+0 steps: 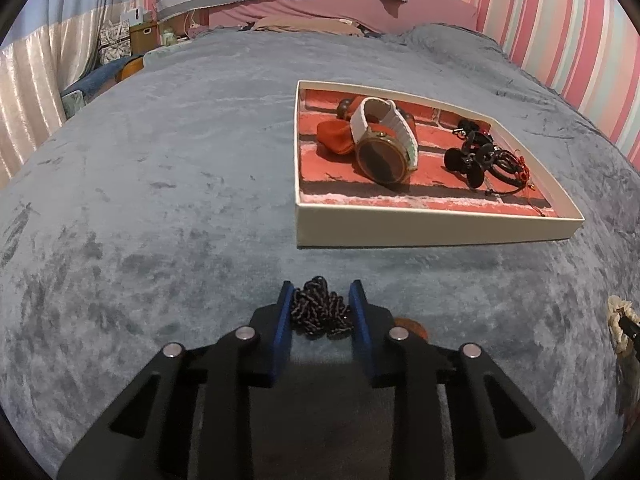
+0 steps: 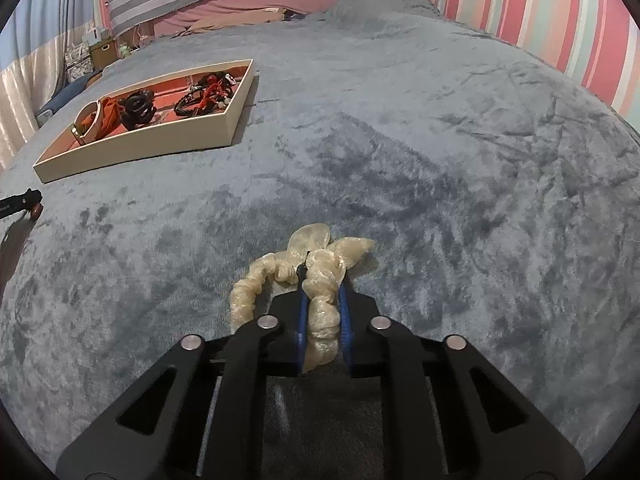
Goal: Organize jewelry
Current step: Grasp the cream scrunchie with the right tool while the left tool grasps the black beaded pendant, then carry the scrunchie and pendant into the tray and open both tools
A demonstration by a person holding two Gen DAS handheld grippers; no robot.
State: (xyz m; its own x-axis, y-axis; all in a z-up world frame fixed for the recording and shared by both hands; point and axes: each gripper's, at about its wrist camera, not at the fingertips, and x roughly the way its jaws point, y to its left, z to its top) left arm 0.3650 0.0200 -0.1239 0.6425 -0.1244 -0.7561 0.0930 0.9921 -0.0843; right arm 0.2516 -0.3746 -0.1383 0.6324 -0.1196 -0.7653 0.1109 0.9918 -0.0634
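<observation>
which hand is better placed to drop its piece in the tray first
Left, probably. The left gripper has the dark beaded cord between its pads, and the tray sits just ahead of it. The right gripper, shut on the cream scrunchie, has the tray far off to its left.

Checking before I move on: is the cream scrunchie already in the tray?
No, the scrunchie lies on the blanket between the right gripper's fingers.

Plush grey blanket [image 1: 160, 200], brushed and matt; a glossy cream scrunchie [image 2: 320, 276] of sheer cloth; braided dark cord [image 1: 320, 308]; matt cardboard tray [image 1: 400, 228]; smooth white watch strap [image 1: 400, 128].
</observation>
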